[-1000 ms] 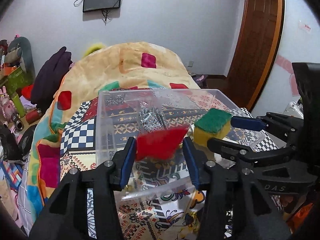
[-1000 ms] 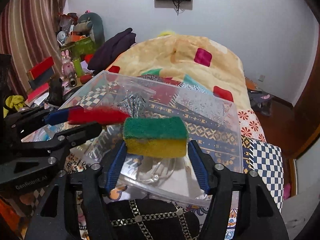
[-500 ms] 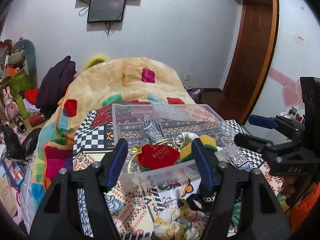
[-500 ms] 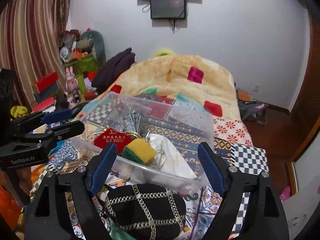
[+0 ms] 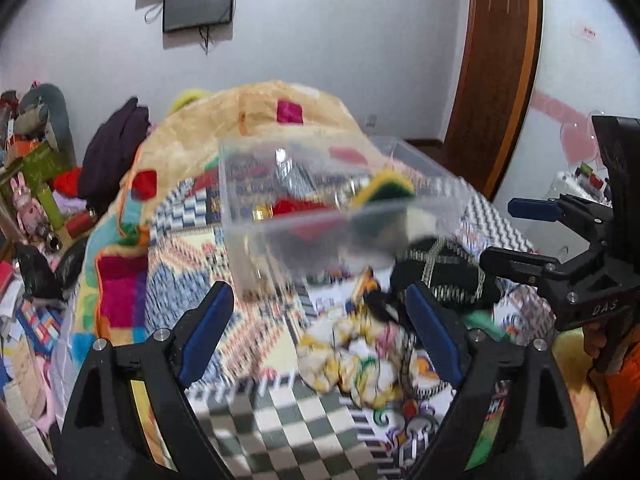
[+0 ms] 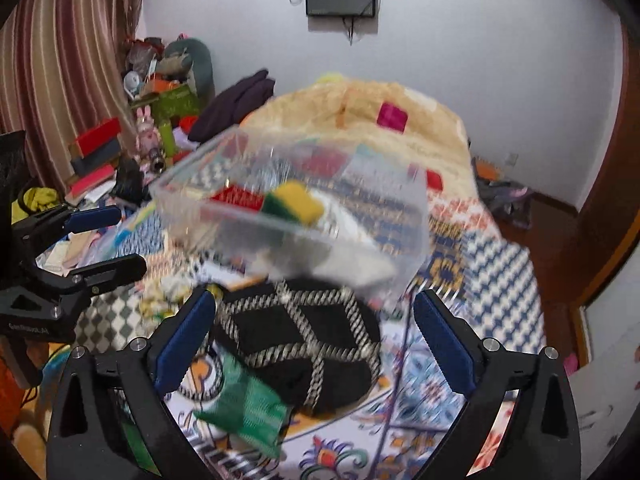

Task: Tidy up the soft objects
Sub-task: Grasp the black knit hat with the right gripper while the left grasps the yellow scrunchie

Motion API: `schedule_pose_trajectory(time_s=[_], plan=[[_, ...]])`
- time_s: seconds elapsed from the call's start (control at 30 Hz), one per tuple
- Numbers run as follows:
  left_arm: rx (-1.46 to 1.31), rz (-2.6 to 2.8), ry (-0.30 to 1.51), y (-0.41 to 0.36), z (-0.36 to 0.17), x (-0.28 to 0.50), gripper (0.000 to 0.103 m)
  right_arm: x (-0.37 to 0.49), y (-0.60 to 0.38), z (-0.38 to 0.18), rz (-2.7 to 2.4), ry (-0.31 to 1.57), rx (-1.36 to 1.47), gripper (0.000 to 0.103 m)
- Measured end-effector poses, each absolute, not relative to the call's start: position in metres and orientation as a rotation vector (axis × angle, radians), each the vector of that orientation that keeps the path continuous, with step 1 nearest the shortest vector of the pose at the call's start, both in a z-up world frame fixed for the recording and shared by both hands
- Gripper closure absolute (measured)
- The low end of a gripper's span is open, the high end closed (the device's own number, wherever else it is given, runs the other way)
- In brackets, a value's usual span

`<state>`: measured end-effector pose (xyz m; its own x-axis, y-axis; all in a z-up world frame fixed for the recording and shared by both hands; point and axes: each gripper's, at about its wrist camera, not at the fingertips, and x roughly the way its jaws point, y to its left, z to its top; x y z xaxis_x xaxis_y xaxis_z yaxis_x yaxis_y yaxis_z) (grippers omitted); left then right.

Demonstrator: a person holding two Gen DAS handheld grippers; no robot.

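Two tongs hang empty over the bed: the left gripper (image 5: 316,332) and the right gripper (image 6: 316,336) are both spreading their jaws with nothing between them. Ahead of both sits the clear box (image 6: 400,248), holding the sponge (image 6: 296,202) and red pouch (image 6: 236,200), presumably to gather soft things together. A black pouch (image 6: 296,344) lies just under the right tongs, and a floral cloth (image 5: 352,360) between the left ones; probably next.

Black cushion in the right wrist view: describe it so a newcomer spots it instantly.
Start at the clear plastic bin on the patterned bedspread. Just in front of its near wall lies the black cushion, low between the right gripper fingers, untouched. Its pale braided diamond lattice sets it apart from the green cloth lying against its near edge.
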<state>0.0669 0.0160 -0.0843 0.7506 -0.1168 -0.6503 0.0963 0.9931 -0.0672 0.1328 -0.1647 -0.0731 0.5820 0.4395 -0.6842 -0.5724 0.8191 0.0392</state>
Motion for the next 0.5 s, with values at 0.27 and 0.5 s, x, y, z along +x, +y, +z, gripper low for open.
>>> schedule_pose_trajectory(time_s=[0.27, 0.5], plan=[[-0.051, -0.104, 0.789, 0.014, -0.117, 0.067, 0.016, 0.136, -0.158, -0.100, 0.627, 0.841, -0.171, 0.007], [-0.081, -0.094, 0.806, 0.022, -0.124, 0.070, 0.037, 0.135, -0.160, -0.108, 0.656, 0.880, -0.141, 0.050]])
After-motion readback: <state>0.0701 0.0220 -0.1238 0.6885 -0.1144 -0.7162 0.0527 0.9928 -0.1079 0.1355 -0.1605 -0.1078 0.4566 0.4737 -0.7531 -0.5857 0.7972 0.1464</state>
